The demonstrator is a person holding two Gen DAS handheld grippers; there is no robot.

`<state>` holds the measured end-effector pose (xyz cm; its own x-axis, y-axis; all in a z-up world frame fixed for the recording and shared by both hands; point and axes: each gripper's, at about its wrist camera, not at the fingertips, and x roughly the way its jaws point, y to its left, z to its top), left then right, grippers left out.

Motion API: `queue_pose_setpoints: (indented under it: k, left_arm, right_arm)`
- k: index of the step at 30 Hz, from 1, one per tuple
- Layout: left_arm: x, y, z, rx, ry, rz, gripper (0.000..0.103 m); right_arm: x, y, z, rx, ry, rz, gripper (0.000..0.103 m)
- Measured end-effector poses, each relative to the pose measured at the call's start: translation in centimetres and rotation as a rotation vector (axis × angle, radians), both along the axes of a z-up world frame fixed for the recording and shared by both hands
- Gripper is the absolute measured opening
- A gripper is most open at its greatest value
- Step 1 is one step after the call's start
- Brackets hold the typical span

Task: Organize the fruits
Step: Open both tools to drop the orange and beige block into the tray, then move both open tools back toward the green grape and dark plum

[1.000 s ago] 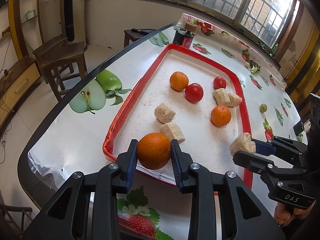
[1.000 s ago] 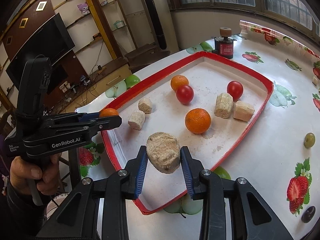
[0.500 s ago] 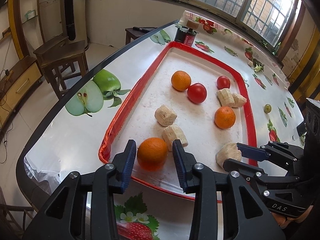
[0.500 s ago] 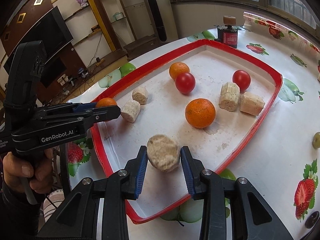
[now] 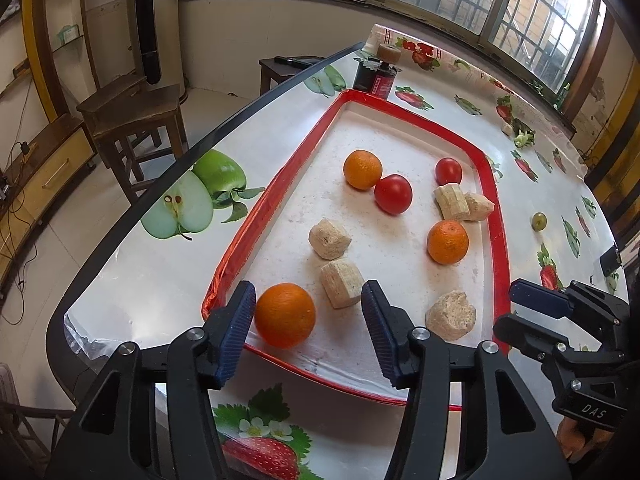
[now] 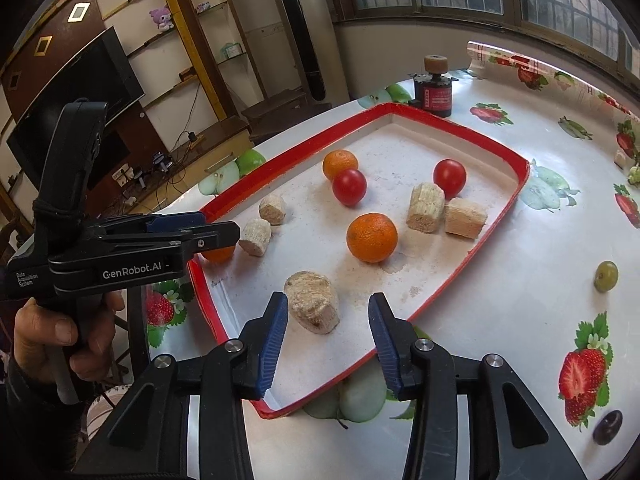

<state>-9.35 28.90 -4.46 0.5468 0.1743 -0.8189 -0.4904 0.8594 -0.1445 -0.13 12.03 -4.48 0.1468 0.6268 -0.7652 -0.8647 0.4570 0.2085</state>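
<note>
My left tongs (image 5: pixel 308 330) have just been opening and now stand about half wide, with nothing gripped. The orange (image 5: pixel 285 315) lies between the pads on the floor of the red tray (image 5: pixel 256 220), close to the left pad (image 5: pixel 236 334) and well clear of the right one. It sits at the near edge of the tray, just inside the low rim. My right tongs (image 6: pixel 328 336) have also just been opening, less wide. The beige chunk (image 6: pixel 313 306) rests on the tray between them, nearer to the left pad (image 6: pixel 274 340), and I see a gap on both sides, so I hold nothing there either.

The first risk, I think, is the orange. It is round and the rim beside it is low; if I draw the left tongs back crooked, the left pad may brush it and roll it over the rim onto the counter (image 5: pixel 132 280), whose edge is not far. It could also roll against the cut block (image 5: pixel 342 282) just next to it.

The chunk looks crumbly, so a pad that catches it may tip it or break pieces off.

Both tongs work close together at the same end of the tray. If I lift them at once without care, they may knock each other.

A small green fruit (image 6: pixel 605 276) lies alone outside the tray, and a sweeping move of the right tongs may push it further away.
</note>
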Motion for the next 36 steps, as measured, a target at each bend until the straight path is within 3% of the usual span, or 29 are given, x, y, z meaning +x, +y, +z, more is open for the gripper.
queue_pose_setpoints:
  k: [18,36]
  left_arm:
    - [1.9,-4.2,1.5,0.029,-0.010,-0.096,0.054]
    - [6.1,-11.6,2.6,0.028,-0.026,-0.290,0.054]
  right_arm:
    - [2.7,-7.2,1.5,0.045,-0.002,-0.159,0.048]
    - [5.5,-17.8,1.7,0.050,-0.011,-0.388,0.052]
